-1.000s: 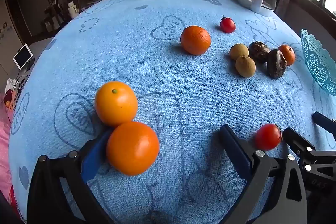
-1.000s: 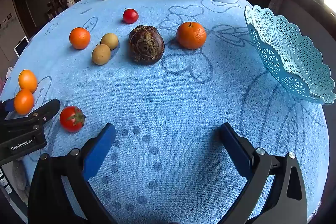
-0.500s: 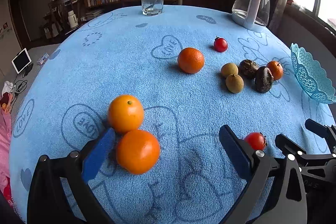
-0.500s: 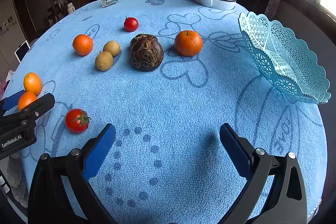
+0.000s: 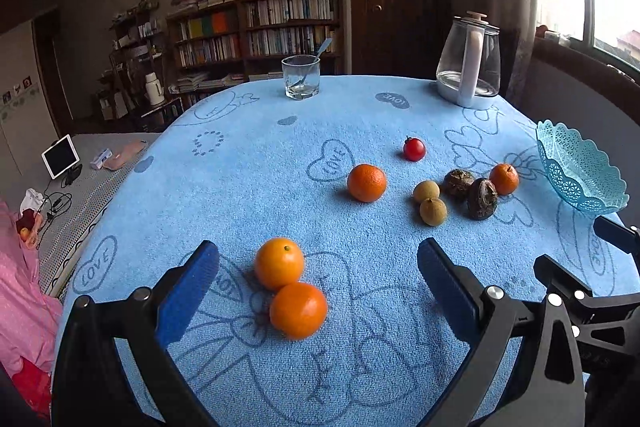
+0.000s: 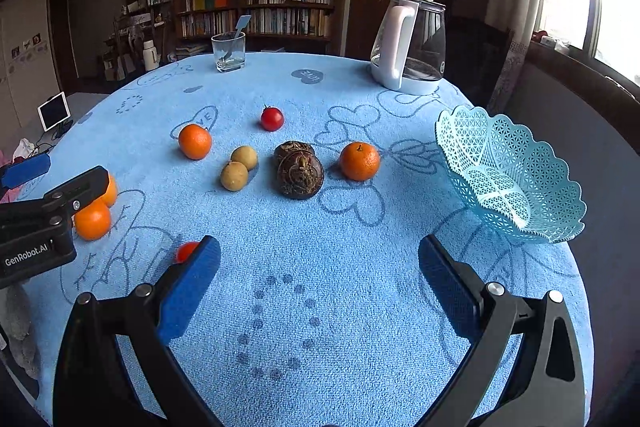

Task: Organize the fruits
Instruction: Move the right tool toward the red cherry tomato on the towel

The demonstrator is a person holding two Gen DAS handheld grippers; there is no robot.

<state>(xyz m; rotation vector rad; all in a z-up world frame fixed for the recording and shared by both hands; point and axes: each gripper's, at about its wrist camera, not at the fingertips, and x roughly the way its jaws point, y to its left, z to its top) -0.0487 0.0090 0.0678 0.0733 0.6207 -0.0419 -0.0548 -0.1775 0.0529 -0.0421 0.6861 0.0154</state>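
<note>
Two oranges [image 5: 298, 310] lie touching each other on the blue cloth, between the wide-apart fingers of my open left gripper [image 5: 318, 287]. Farther off sit a third orange [image 5: 367, 183], a cherry tomato [image 5: 414, 149], two tan round fruits [image 5: 433, 211], two dark brown fruits [image 5: 482, 198] and a small orange [image 5: 504, 179]. The teal lattice basket [image 6: 508, 179] stands empty at the right edge. My right gripper [image 6: 319, 283] is open over bare cloth. A red tomato [image 6: 185, 251] peeks out behind its left finger.
A glass kettle [image 6: 410, 47] and a drinking glass with a spoon [image 6: 229, 51] stand at the far side of the round table [image 6: 320, 307]. The left gripper's body [image 6: 44, 219] reaches in from the left. Bookshelves line the back wall.
Both grippers have pulled back and risen, so the fruit looks smaller and farther. The two near oranges now sit centred between the left fingers; the near tomato slid behind the right gripper's left finger.
</note>
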